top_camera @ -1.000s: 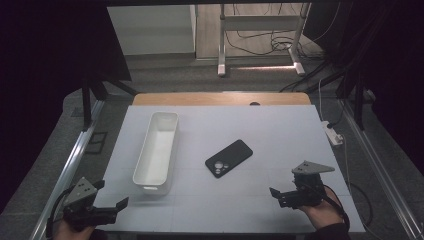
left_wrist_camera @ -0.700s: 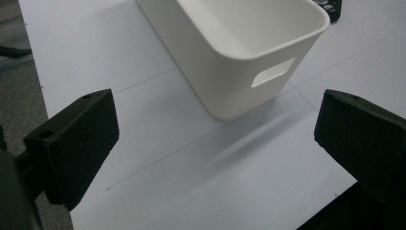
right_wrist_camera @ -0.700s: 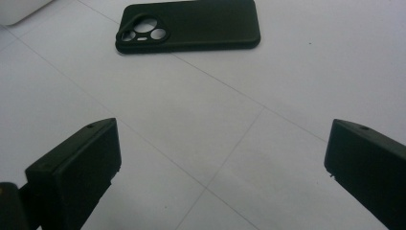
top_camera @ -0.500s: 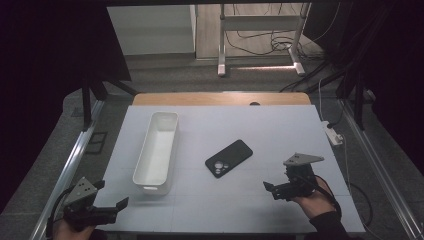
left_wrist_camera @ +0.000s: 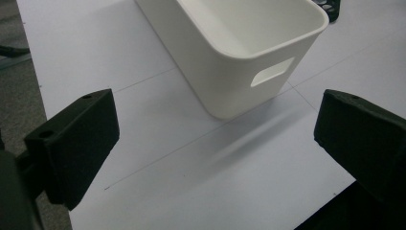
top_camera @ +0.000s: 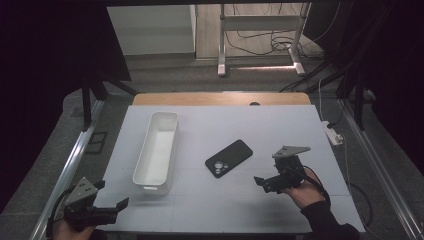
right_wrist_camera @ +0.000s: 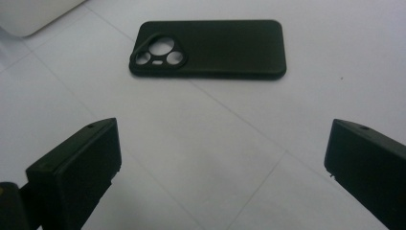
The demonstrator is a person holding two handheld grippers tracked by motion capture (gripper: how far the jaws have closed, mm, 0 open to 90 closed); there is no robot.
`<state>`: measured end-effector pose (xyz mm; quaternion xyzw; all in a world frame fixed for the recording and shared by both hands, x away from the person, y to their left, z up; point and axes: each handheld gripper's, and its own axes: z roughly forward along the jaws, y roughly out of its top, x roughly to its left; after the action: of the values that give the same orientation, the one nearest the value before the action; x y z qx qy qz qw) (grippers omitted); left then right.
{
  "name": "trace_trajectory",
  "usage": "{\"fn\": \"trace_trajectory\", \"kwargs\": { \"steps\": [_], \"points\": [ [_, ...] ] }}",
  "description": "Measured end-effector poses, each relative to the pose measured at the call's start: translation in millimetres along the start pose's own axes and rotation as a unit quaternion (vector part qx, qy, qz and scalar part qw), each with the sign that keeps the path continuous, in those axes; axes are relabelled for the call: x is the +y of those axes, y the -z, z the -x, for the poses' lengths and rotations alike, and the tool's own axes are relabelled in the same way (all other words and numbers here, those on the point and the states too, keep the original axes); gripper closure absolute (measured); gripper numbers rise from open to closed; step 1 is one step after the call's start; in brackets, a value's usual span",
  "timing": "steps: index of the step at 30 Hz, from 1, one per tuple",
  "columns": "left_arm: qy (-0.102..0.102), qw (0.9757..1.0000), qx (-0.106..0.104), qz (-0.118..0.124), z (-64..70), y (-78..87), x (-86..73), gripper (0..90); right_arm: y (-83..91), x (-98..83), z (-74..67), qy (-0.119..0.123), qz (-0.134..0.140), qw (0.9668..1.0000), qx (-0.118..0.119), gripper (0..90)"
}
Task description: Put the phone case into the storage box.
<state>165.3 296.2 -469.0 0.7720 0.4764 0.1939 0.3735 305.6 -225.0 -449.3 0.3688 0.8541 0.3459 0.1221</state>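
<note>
Presently on the counter (top_camera: pixel 280 125), a pale grey-white flat surface with a wooden edge strip at its far side: one black rectangular phone case (top_camera: pixel 229 158) of matt soft-looking material, lying flat and camera-cutout side up near the middle, set at a diagonal, touching nothing else. Right gripper (top_camera: pixel 264 182), black, two-fingered, topped by a grey three-cornered plate, held in a hand just right of and nearer than the case, pointed toward it; fingers (right_wrist_camera: pixel 76 167) spread wide, holding nothing, apart from the case. Same black case (right_wrist_camera: pixel 210 48) seen from the right gripper view ahead of and between the open fingers, round lens cutouts at its left end, clear counter between fingers and case. One long, narrow white plastic bin (top_camera: pixel 157 150), open-topped, with a slot handle in its near end wall, standing left of the case and well apart from it, long axis running away from the person. Left gripper (top_camera: pixel 116 209), black, likewise plate-topped, held low at the near left corner of the counter, near the bin's near end but not touching; fingers (left_wrist_camera: pixel 72 143) spread wide, holding nothing. White bin (left_wrist_camera: pixel 239 52) seen from the left gripper view beyond the fingers, empty as far as visible. Dark floor, cables and white frame legs beyond the counter.
</note>
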Motion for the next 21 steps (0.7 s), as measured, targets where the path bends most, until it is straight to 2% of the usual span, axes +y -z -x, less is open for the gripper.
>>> {"fn": "trace_trajectory", "kwargs": {
  "steps": [2, 6, 13, 21],
  "points": [
    [0.0, 1.0, 0.0, 0.0, 0.0, 0.0, 0.0, 2.7, -3.1, 4.2, 1.0, 0.0, 0.002, 1.0, 0.004, 0.0],
    [0.0, 1.0, -0.001, 0.0, -0.1, 0.0, 0.1, 2.7, -8.3, 10.9, 2.0, -0.018, -0.002, 0.9998, 0.01, 0.0],
    [0.003, 1.0, -0.005, 0.002, -1.1, 0.1, -0.2, 2.6, -20.3, 20.5, 2.7, -0.007, -0.008, 0.9999, 0.011, 0.0],
    [0.002, 1.0, -0.007, 0.001, -1.2, 0.0, -0.1, 2.6, -32.6, 30.7, 4.0, 0.013, -0.029, 0.9995, 0.011, 0.0]
  ]
}}
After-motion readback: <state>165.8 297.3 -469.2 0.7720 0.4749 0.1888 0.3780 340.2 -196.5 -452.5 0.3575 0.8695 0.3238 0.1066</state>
